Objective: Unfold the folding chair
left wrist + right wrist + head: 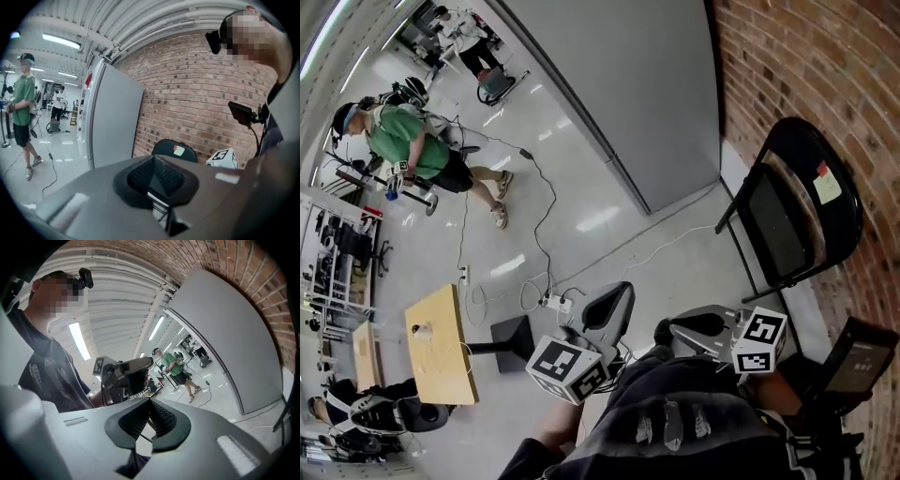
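Chair [780, 225] folded, upright against wall [787, 56]

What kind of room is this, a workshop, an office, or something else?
Probably an indoor lab or testing hall. It has a bare brick wall and a glossy floor with loose cables running to a power strip. Farther off, another person in a green shirt is holding equipment.

Bright ceiling strip lights [60, 41], floor glare, fisheye edges.
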`<state>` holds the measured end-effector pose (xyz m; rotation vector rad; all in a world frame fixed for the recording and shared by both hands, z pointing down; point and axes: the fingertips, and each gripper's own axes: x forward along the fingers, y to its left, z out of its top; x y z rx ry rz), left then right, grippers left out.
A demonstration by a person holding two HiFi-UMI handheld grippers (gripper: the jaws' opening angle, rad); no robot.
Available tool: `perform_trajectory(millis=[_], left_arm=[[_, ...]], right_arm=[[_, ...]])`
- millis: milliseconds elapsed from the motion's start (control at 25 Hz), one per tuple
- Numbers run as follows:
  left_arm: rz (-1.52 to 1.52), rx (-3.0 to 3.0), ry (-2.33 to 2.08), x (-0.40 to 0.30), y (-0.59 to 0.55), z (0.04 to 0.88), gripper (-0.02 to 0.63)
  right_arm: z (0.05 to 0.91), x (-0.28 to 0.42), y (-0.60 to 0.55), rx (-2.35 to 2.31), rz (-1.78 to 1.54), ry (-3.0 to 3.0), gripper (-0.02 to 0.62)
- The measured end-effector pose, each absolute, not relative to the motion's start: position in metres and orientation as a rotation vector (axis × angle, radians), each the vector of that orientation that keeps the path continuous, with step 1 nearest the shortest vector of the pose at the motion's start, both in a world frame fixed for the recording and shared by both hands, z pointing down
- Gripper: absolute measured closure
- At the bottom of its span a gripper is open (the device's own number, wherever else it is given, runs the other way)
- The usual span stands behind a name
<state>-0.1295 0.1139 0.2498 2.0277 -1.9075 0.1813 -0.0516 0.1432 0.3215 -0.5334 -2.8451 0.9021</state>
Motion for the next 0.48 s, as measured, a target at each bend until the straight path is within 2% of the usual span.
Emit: perform_trajectory(millis=[480], left_arm=[[-0.079,2.076,-1.722,-0.217,0.106,0.27,0.604]], right_arm=[[0.308,-0.123,0.121,-0.273,0.757,-2.801,0.594]])
